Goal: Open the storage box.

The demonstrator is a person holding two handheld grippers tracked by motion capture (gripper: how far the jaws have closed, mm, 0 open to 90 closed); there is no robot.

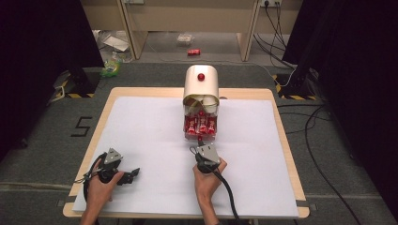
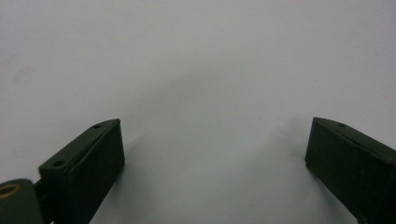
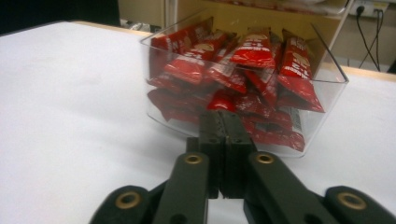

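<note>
While my left hand-held gripper [image 2: 215, 154] rests spread, my right hand-held gripper [image 3: 223, 122] is pressed together against the clear bin [image 3: 156, 70] of red packets [image 3: 254, 49].

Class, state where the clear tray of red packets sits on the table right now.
In the high view, the clear tray sits centre-table on the white sheet, below the cream dispenser and just ahead of the right gripper.

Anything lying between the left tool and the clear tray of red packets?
Nothing: the high view shows only bare white sheet between the left tool and the clear tray of red packets.
</note>
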